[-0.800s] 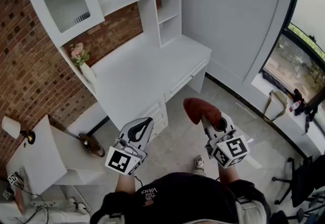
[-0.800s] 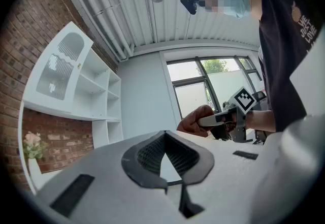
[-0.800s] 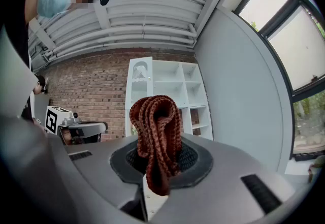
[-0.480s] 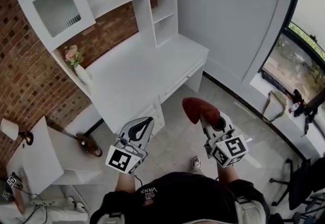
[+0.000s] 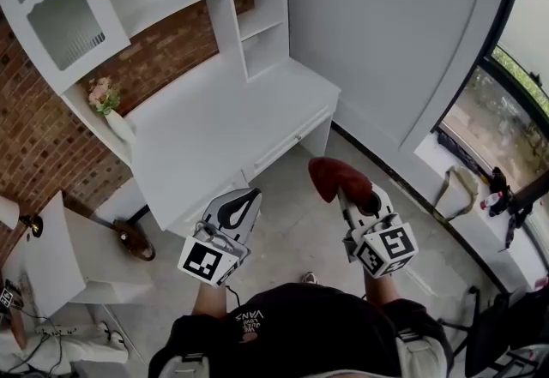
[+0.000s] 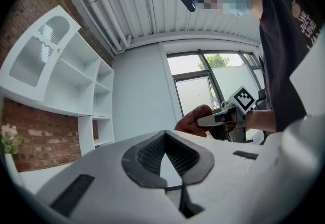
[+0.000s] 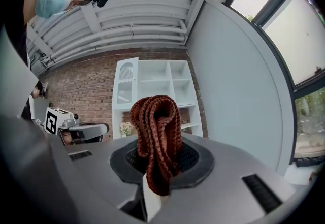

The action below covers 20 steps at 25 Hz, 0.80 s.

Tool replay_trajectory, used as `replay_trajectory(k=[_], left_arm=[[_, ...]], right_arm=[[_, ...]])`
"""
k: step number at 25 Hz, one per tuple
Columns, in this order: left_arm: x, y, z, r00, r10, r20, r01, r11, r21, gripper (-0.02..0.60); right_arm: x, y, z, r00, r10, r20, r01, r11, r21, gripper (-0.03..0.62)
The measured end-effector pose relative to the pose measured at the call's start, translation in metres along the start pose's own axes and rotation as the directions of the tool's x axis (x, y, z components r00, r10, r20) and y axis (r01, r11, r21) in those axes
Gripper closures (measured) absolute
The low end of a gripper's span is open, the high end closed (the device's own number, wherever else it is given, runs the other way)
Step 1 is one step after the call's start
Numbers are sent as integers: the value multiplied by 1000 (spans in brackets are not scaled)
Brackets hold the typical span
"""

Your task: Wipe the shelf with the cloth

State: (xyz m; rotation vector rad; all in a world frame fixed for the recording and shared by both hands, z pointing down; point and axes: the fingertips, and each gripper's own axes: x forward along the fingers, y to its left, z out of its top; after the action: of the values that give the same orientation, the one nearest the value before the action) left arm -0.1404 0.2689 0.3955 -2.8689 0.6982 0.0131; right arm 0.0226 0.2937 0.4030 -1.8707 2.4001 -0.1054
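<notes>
A rust-brown knitted cloth (image 5: 337,178) is bunched in my right gripper (image 5: 353,195), whose jaws are shut on it; the right gripper view shows the cloth (image 7: 156,139) folded and sticking up between the pads. My left gripper (image 5: 238,209) hangs beside it, jaws together and holding nothing, with only a thin slit between its pads (image 6: 167,162). The white shelf unit (image 5: 249,16) with open cubbies rises from the back of a white desk (image 5: 223,136), well ahead of both grippers. Both grippers are over the floor, apart from the desk.
A vase of pink flowers (image 5: 107,106) stands on the desk's left end against the brick wall. A glass-door cabinet (image 5: 60,8) hangs at upper left. A brown shoe (image 5: 133,239) lies on the floor by a low white table (image 5: 60,265). A large window (image 5: 506,85) is at right.
The desk and shelf have slid left and down a little in the head view as the person shifted. Both grippers keep their hold and pose.
</notes>
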Motion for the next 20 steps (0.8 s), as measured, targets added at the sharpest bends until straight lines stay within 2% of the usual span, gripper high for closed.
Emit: replay_trajectory(k=[5, 10, 16, 20], left_arm=[[51, -17, -7, 999, 35, -7, -35, 999, -11, 577], [86, -27, -15, 999, 39, -32, -40, 999, -23, 577], [113, -1, -28, 996, 81, -35, -84, 992, -92, 577], [135, 21, -45, 995, 79, -55, -84, 992, -96, 577]], right_arm=[[-1, -57, 2, 1000, 13, -12, -13, 1000, -10, 528], [3, -96, -2, 1000, 8, -24, -8, 1000, 7, 528], [28, -119, -14, 999, 3, -51, -2, 1000, 8, 529], [51, -134, -18, 998, -6, -60, 7, 1000, 3, 528]])
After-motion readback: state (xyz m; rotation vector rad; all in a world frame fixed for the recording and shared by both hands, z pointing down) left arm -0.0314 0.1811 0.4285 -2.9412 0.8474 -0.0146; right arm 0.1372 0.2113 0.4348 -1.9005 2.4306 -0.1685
